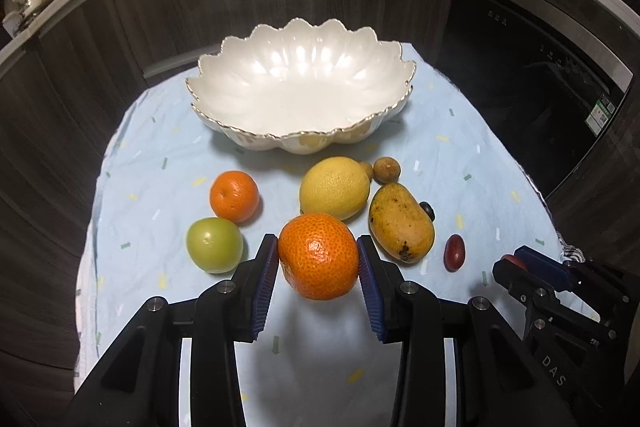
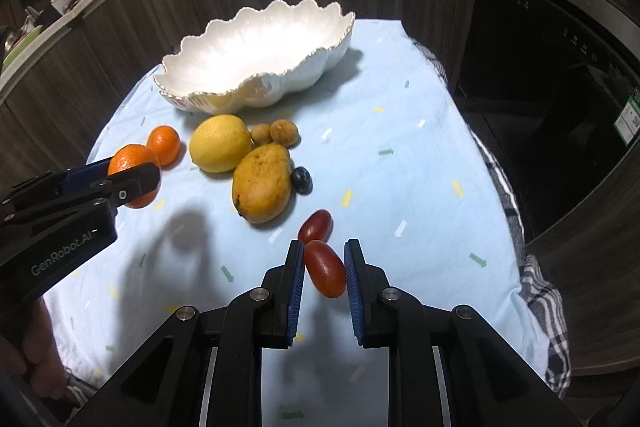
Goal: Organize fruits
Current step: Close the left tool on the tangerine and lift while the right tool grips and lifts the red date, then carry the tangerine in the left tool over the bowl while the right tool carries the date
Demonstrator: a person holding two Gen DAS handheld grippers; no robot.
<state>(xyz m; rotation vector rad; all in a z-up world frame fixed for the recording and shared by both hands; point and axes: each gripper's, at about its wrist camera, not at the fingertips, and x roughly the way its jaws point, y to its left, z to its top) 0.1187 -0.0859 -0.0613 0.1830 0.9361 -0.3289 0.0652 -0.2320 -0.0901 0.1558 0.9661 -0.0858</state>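
My left gripper (image 1: 318,261) pinches a round, dimpled orange mandarin (image 1: 318,261) across its widest part, blue ribbed pads pressed to either flank, and the fruit hangs clear of the pale blue confetti-print cloth (image 1: 160,163), so I judge it is on its way to the bowl. My right gripper (image 2: 325,269) is pressed in on a small, oblong dark-red grape tomato (image 2: 325,269), held slantwise between the pads, also off the cloth; a second red one (image 2: 316,225) lies just beyond it. The white scalloped ceramic bowl with a gilt rim (image 1: 200,67) sits empty at the far side, presumably the place for everything. Between it and me wait a smaller orange mandarin (image 1: 234,195), a green apple-like fruit (image 1: 214,245) at near left, a yellow lemon (image 1: 334,187), a speckled yellow mango (image 1: 400,223), two tan longans (image 1: 386,169) and a dark blueberry (image 2: 301,179) touching the mango's right side.
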